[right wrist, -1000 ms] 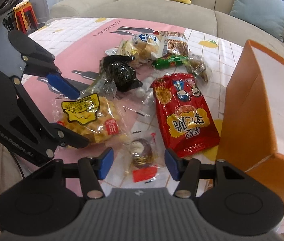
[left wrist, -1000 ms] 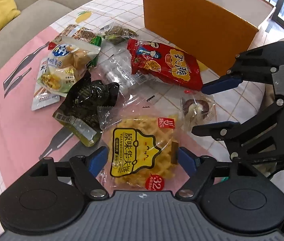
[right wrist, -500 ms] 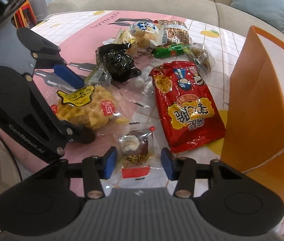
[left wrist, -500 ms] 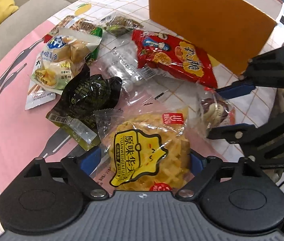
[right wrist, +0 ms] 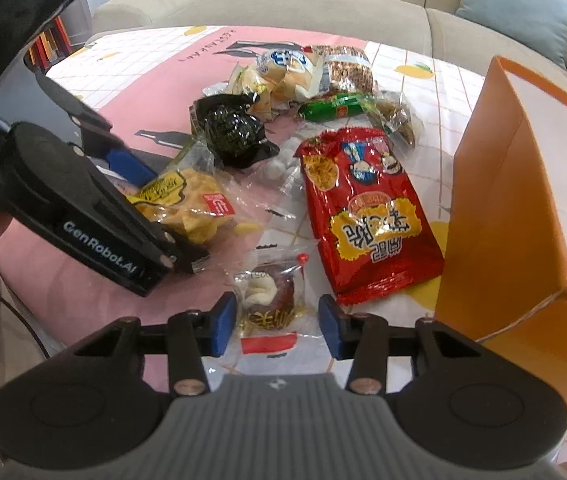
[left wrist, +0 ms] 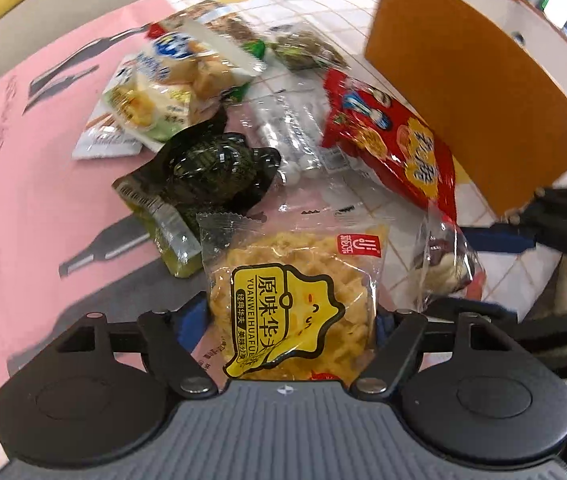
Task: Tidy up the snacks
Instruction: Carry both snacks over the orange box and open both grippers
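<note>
Two snacks being closed on at once, both grips looking kinda iffy

The left gripper (left wrist: pixel 295 320) is being closed around the waffle pack (left wrist: pixel 295 304), which is sitting between the jaws, but whether the pads are pressing yet can't be told; the right gripper (right wrist: pixel 277 322) is being narrowed around the small wrapped cake (right wrist: pixel 269 300), its pads still apart from the wrapper. Both packs are lying near the orange box (right wrist: pixel 523 216), the cake closer to it, with the red chip bag (right wrist: pixel 367 212) just beside the box. Slippery film is likely being pinched rather than the food, so either pack could be dropped, or the neighbouring black pouch (left wrist: pixel 211 168) dragged along.
</note>
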`<state>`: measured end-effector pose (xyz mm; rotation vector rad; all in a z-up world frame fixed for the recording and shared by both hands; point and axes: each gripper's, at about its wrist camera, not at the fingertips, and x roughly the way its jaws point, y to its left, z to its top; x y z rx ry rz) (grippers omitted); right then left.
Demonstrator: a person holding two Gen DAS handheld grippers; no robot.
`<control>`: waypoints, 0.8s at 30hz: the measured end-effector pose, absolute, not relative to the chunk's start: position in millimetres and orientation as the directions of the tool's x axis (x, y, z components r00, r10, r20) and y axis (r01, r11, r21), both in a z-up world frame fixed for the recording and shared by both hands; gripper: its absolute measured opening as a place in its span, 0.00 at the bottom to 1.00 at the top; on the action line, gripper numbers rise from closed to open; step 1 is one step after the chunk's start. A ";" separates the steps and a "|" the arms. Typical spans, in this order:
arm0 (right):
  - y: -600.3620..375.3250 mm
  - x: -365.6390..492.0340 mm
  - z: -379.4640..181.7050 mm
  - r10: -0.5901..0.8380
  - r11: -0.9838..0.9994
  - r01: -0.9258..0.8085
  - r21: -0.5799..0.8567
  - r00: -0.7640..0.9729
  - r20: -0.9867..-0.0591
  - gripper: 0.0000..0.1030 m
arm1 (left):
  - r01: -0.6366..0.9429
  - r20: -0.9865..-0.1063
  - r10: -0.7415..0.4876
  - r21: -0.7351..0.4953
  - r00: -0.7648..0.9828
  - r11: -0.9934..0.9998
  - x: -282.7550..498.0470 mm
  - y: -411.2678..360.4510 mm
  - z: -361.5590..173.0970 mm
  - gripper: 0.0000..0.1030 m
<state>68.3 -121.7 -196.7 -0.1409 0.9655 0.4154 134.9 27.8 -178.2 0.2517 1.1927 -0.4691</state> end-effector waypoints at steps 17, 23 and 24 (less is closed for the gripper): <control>-135.3 42.5 -128.4 0.284 0.927 -0.373 0.037 0.637 -0.717 0.41 | 0.305 -0.846 -0.268 -0.133 0.460 0.943 96.4 22.4 -87.9 0.82; -157.7 32.7 -100.3 0.273 0.940 -0.338 0.034 0.691 -0.669 0.41 | 0.297 -0.813 -0.278 -0.136 0.512 0.945 86.6 10.9 -58.7 0.82; -163.3 32.3 -96.2 0.267 0.944 -0.328 0.034 0.700 -0.663 0.41 | 0.304 -0.807 -0.285 -0.139 0.517 0.942 85.4 6.9 -52.7 0.82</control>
